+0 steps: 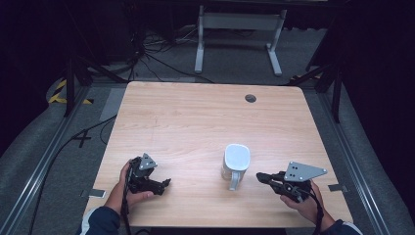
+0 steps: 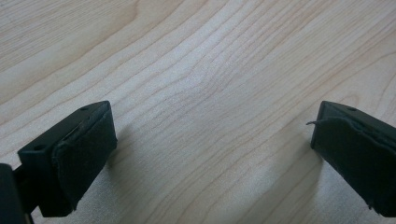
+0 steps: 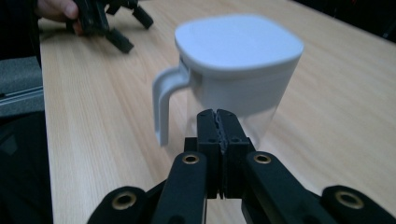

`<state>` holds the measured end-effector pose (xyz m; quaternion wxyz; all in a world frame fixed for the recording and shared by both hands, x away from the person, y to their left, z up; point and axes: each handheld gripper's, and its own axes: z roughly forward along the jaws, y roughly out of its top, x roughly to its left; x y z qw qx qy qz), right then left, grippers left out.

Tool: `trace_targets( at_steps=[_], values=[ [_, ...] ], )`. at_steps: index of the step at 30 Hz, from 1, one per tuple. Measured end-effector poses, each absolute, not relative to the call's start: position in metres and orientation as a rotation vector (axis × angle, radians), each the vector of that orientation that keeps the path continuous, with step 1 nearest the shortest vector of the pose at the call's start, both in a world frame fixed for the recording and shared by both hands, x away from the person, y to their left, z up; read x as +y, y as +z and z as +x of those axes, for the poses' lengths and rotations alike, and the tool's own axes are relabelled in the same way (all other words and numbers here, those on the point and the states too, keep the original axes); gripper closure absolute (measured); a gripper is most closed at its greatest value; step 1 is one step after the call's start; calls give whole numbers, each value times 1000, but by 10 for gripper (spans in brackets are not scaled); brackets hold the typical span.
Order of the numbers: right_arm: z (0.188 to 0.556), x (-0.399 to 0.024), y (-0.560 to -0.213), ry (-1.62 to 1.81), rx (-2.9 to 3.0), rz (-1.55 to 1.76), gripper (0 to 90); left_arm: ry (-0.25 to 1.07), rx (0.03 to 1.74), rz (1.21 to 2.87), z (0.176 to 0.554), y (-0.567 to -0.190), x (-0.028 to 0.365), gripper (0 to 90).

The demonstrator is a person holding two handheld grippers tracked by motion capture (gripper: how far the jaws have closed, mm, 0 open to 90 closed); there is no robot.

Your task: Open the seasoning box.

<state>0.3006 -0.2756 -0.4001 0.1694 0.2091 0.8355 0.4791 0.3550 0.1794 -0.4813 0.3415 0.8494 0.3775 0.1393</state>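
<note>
- Pitcher [image 1: 236, 164], white lid on, clear body, stands upright on the wooden tabletop [image 1: 195, 117], near the front edge & right of centre; its handle points toward the person's side.
- Our right claw [image 1: 260, 177] sits just beside it, jaws clenched on nothing. In the right gripper view the pitcher [image 3: 238, 74] is dead ahead of the shut tips [image 3: 218, 122], handle off to that view's left, w/ a clear gap between.
- Our left claw [image 1: 167, 182] rests well apart on the other side, jaws spread wide over bare wood in the left gripper view [image 2: 212, 154], holding nothing.
- We judge the right hand [image 1: 306, 203] far nearer; the handle lies slightly off its line, so jaws must open & swing toward it before any grasp.
- Pitcher's long axis is vertical, so a level approach suits.
</note>
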Motion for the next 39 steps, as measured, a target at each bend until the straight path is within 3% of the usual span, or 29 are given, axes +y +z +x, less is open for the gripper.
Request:
trace_targets(
  at_steps=[11, 14, 17, 19, 21, 22, 24, 28, 39],
  values=[
    [311, -250, -367, 1503, 2310, 476, 895, 369, 968, 2208, 362, -481, 177, 19],
    [312, -241, -368, 1485, 2337, 447, 895, 365, 920, 2184, 369, -478, 170, 162],
    [316, -236, -373, 1466, 2359, 453, 895, 382, 864, 2199, 375, -473, 157, 221],
    [317, -235, -375, 1452, 2365, 466, 895, 350, 850, 2168, 377, -469, 151, 335],
    [319, -236, -376, 1453, 2361, 471, 895, 341, 818, 2148, 380, -464, 147, 364],
    [320, -236, -376, 1454, 2359, 475, 895, 336, 787, 2157, 381, -461, 144, 446],
    [322, -236, -377, 1452, 2361, 489, 896, 324, 758, 2145, 382, -456, 138, 484],
    [324, -235, -378, 1447, 2363, 495, 896, 296, 696, 2164, 382, -452, 128, 682],
    [324, -234, -383, 1432, 2369, 501, 897, 309, 576, 2162, 382, -439, 109, 856]
  ],
)
